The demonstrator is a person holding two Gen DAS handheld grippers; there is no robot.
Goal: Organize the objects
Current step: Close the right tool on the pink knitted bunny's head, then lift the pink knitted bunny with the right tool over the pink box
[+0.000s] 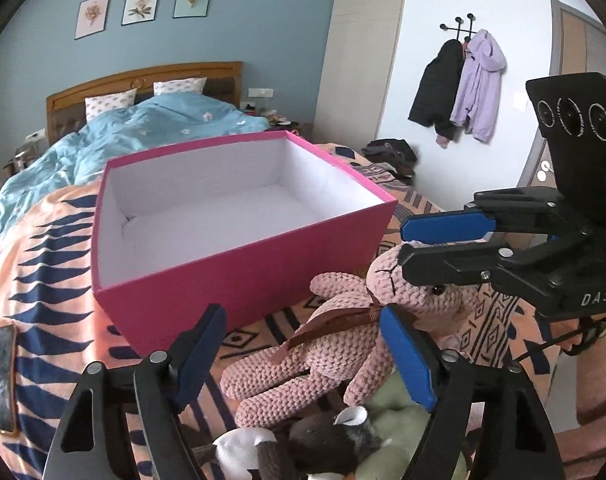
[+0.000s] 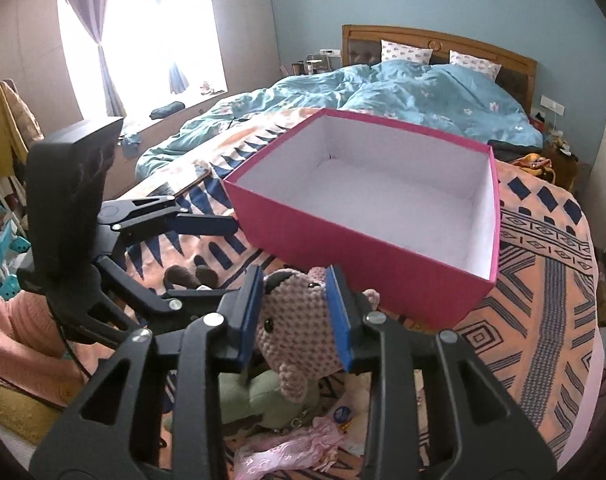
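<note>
Left wrist view: the pink crocheted bunny (image 1: 343,344) is lying on the patterned blanket (image 1: 43,280) just in front of the empty pink box (image 1: 239,264). It looks soft and light, best pinched at the head. The left gripper (image 1: 303,356) is standing released, straddling its body.

Right wrist view: the right gripper (image 2: 297,316) is grasping the bunny's head (image 2: 295,328), blue pads (image 2: 339,312) pressing both sides, near the box's front wall (image 2: 363,272).
</note>
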